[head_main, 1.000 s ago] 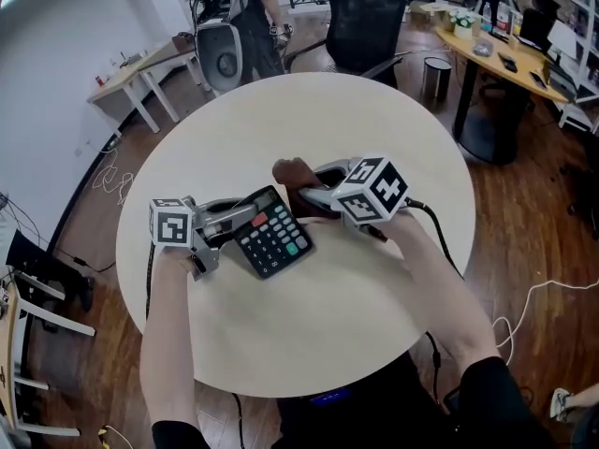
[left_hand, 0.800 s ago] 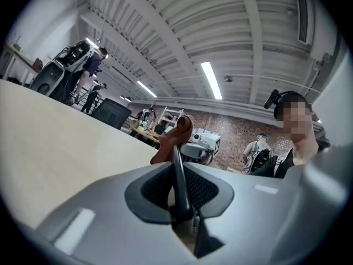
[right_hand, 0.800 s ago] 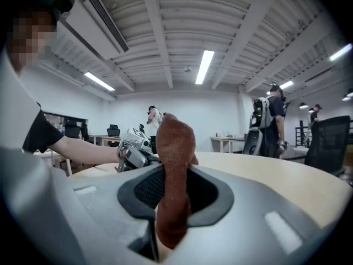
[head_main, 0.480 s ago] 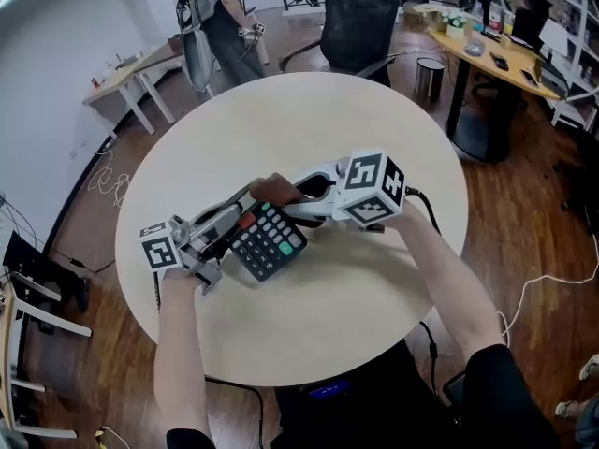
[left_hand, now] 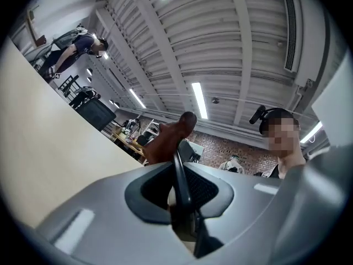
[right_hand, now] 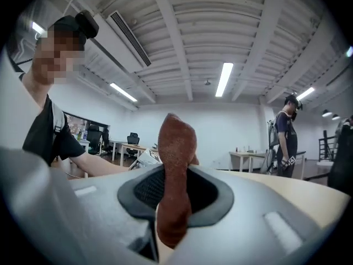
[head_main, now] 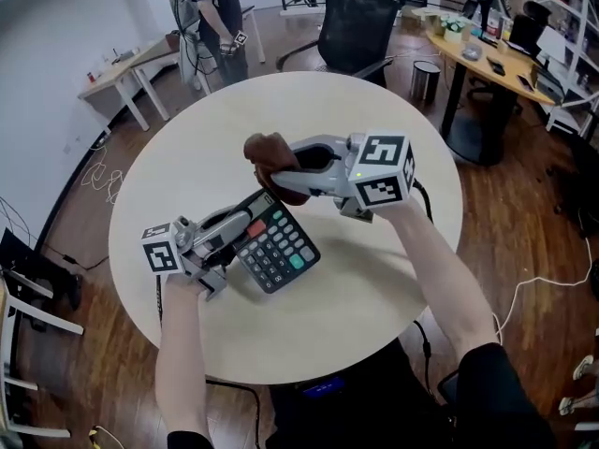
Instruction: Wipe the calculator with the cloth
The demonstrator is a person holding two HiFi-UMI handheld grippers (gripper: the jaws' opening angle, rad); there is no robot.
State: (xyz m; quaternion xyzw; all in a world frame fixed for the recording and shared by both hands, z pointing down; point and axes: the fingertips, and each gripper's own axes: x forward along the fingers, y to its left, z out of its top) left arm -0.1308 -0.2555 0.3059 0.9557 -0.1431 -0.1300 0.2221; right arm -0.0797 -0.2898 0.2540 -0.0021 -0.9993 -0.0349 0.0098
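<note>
left tool (head_main: 241, 223) pinches the calculator (head_main: 279, 247) by its edge, tilted up, likely so the right tool (head_main: 284, 170), clamped on the cloth (head_main: 266, 152), can wipe it.

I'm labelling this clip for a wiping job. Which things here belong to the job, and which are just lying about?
In the job: calculator, held by left hand-held gripper; brown cloth, held by right hand-held gripper.
Just about: office chair; bin; side desk; standing person.

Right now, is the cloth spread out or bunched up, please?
Bunched up: the cloth is a crumpled wad pinched in the right gripper.
</note>
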